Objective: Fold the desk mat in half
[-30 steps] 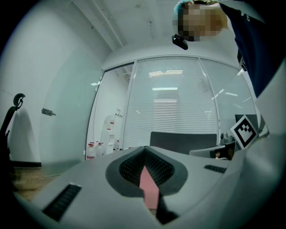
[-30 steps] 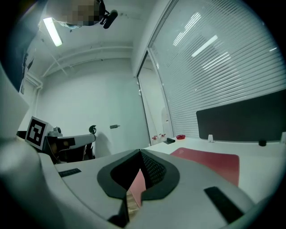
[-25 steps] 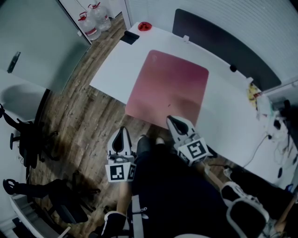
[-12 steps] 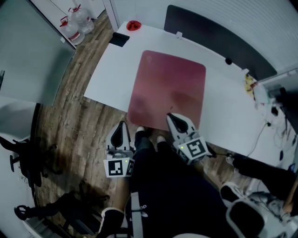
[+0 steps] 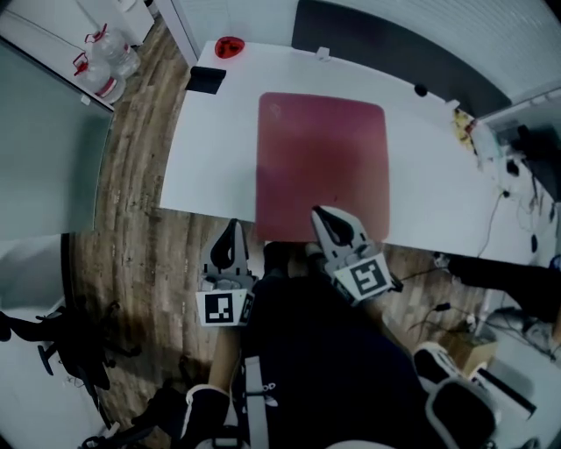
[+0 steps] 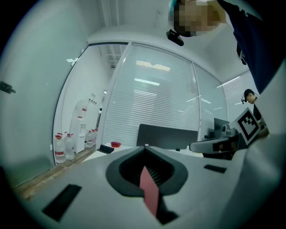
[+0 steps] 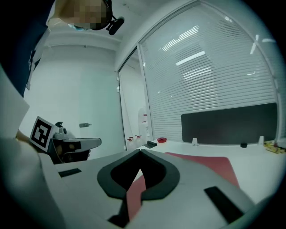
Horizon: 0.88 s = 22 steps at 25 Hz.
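Observation:
The dark red desk mat (image 5: 323, 162) lies flat and unfolded on the white desk (image 5: 210, 167). My right gripper (image 5: 317, 212) is shut and holds nothing, its tip just over the mat's near edge. In the right gripper view the shut right gripper (image 7: 140, 152) points across the mat (image 7: 210, 162) toward the far panel. My left gripper (image 5: 233, 224) is shut and empty, hanging in front of the desk's near edge, left of the mat. In the left gripper view the left gripper (image 6: 144, 149) faces the desk, with the other gripper (image 6: 223, 145) at its right.
A black partition panel (image 5: 386, 26) stands along the desk's far edge. A small red bowl (image 5: 230, 46) and a flat black item (image 5: 207, 79) sit at the far left corner. Cables and clutter (image 5: 504, 158) crowd the right end. Water bottles (image 5: 105, 66) and an office chair (image 5: 79, 351) stand on the wood floor.
The desk and mat have swung round in the head view and now lie square to me. Both grippers have shifted sideways, staying shut and empty. The mat is still flat.

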Each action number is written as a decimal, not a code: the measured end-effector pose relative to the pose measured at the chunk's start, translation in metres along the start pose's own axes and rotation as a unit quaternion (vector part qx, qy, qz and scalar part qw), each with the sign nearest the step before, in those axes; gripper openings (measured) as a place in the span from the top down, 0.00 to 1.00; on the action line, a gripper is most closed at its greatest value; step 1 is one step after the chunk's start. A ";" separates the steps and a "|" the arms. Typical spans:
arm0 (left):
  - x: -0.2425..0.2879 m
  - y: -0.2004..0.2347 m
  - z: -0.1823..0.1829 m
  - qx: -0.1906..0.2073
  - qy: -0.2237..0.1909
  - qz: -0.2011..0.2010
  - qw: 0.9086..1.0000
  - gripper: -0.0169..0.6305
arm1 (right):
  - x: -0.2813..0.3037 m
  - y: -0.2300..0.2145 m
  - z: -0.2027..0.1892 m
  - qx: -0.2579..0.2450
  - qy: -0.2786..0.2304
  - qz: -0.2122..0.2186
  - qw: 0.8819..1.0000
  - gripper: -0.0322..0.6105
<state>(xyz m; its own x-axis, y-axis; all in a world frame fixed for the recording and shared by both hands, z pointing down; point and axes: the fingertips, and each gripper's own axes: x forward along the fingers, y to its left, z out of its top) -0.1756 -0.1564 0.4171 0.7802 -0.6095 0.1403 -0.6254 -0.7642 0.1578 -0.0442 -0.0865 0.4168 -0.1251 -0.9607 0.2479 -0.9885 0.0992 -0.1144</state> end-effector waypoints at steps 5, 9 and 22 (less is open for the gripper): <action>0.004 0.015 -0.013 0.006 0.016 -0.034 0.999 0.97 | 0.010 0.009 -0.003 -0.008 -0.004 -0.031 0.999 0.95; 0.005 0.025 -0.025 -0.006 0.032 -0.038 0.999 0.97 | 0.013 0.015 -0.003 -0.021 -0.003 -0.039 0.999 0.95; 0.014 0.027 -0.031 -0.012 0.043 -0.056 0.997 0.97 | 0.024 0.026 -0.012 -0.009 0.013 -0.038 0.999 0.95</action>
<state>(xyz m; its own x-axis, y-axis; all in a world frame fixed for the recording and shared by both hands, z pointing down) -0.1819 -0.1796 0.4535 0.8422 -0.4990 0.2044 -0.5350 -0.8207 0.2009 -0.0735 -0.1044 0.4311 -0.0524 -0.9586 0.2799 -0.9965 0.0319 -0.0773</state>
